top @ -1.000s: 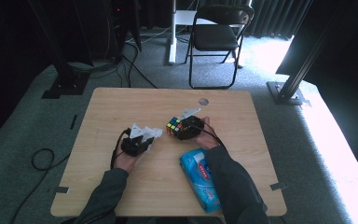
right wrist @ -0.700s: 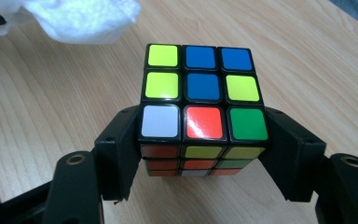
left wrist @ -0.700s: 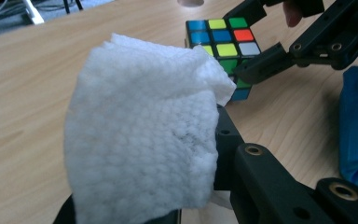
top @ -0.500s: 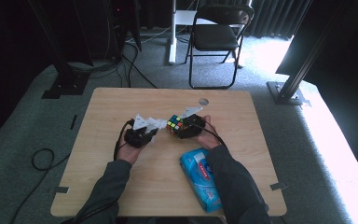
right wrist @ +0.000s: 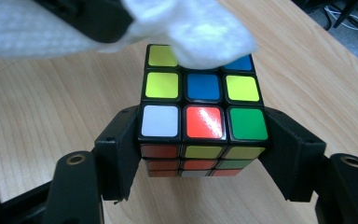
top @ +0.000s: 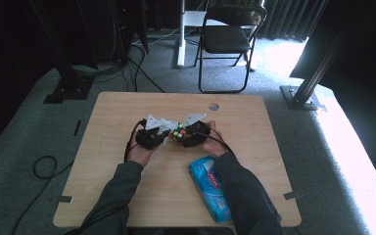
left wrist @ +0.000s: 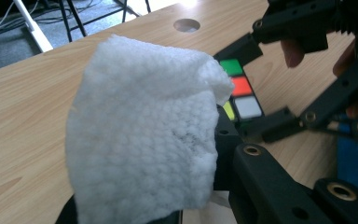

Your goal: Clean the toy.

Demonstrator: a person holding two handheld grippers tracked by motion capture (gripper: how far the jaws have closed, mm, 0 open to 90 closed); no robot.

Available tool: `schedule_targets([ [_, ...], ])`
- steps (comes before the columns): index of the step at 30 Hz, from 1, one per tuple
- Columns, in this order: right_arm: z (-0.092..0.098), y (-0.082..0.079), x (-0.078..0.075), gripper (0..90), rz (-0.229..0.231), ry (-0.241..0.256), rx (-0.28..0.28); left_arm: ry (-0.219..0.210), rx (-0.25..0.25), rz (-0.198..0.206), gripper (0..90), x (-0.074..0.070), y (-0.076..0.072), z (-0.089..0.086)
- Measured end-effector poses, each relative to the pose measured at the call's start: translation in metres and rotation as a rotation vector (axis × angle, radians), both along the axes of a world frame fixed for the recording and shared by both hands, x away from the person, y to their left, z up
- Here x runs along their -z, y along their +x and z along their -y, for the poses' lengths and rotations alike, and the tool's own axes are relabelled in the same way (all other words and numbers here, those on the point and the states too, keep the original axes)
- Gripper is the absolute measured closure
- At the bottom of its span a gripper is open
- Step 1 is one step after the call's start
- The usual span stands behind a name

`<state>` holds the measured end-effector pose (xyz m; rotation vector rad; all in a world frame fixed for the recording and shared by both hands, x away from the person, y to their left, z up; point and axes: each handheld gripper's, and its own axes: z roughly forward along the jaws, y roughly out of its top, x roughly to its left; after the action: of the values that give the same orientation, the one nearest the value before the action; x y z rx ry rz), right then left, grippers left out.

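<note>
A colour puzzle cube (right wrist: 203,105) sits clamped between the jaws of my right gripper (right wrist: 200,149), just above the wooden table (top: 127,107). My left gripper (top: 152,138) is shut on a white wet wipe (left wrist: 144,140), and the wipe's corner (right wrist: 200,32) lies on the cube's top far edge. In the high view both grippers meet at the table's middle, with the cube (top: 178,133) between them and my right gripper (top: 192,134) on its right. From the left gripper view, the cube (left wrist: 240,91) peeks out behind the wipe.
A blue pack of wipes (top: 210,188) lies near the front edge, by the right forearm. A round cable hole (top: 214,106) marks the table's far side. A folding chair (top: 227,41) stands beyond the table.
My left gripper has moved right with the wipe, closing the gap until the wipe touches the cube. The right gripper has held the cube almost still.
</note>
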<state>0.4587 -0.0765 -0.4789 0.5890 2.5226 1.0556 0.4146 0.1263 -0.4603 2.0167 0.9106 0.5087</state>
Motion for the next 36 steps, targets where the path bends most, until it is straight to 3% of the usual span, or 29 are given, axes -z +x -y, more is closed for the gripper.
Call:
schedule_targets([
  [12, -0.005, -0.004, 0.003, 34.2, -0.013, -0.001, -0.027, 0.021, -0.026, -0.034, 85.8, 0.006, 0.011, 0.006],
  [26, -0.006, -0.004, 0.004, 34.2, -0.011, 0.004, -0.028, 0.021, 0.064, -0.027, 85.8, 0.005, 0.003, 0.023],
  [36, -0.006, -0.004, 0.004, 34.2, -0.012, 0.006, -0.028, 0.020, 0.081, -0.030, 85.8, 0.005, 0.004, 0.027],
])
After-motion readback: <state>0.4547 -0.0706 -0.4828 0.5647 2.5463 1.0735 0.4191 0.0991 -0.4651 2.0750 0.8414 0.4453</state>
